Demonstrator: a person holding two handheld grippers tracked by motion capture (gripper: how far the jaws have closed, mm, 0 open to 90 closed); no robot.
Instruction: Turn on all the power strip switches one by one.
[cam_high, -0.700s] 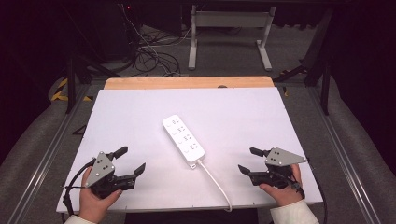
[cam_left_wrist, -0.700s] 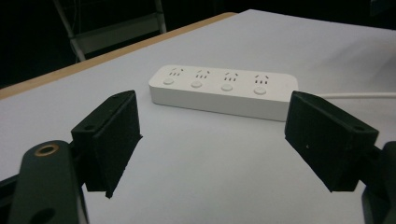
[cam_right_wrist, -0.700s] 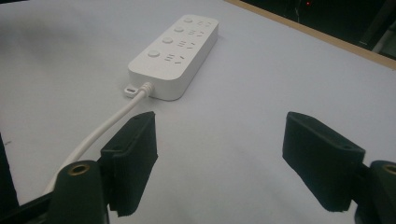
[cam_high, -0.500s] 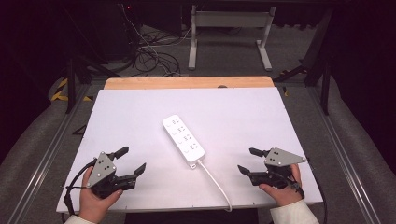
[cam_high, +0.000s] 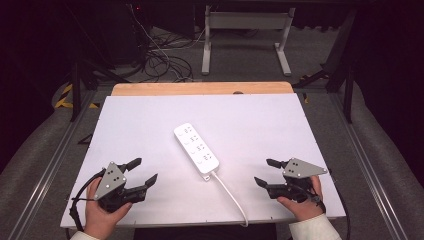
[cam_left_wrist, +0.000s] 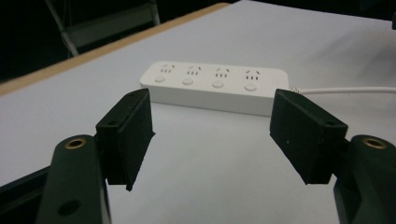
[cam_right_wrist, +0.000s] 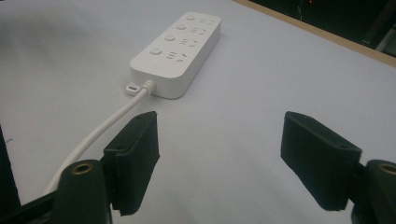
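1. High view: your left gripper (cam_high: 141, 170) sits at the near left corner of the white table (cam_high: 150, 120), jaws spread wide, nothing between them. Your left hand (cam_high: 102, 216) grips it from below.
2. High view: your right gripper (cam_high: 266, 172) is at the near right, jaws also wide and empty, held by your right hand (cam_high: 300, 206). The white power strip (cam_high: 196, 148) lies flat between the two grippers and a bit beyond them, well apart from both. Its white cable (cam_high: 231, 194) runs off the near end toward the table's front edge.
3. Left gripper view: your left gripper (cam_left_wrist: 212, 128) has both black jaws far apart with bare table between. The power strip (cam_left_wrist: 215, 86) lies ahead of the jaws, broadside, four sockets and four buttons showing, cable (cam_left_wrist: 345, 90) leaving past the right jaw.
4. Right gripper view: your right gripper (cam_right_wrist: 219, 154) is wide open, empty. The power strip (cam_right_wrist: 180, 51) lies ahead and left of the jaws, end-on; its cable (cam_right_wrist: 100, 130) comes back beside the left jaw.
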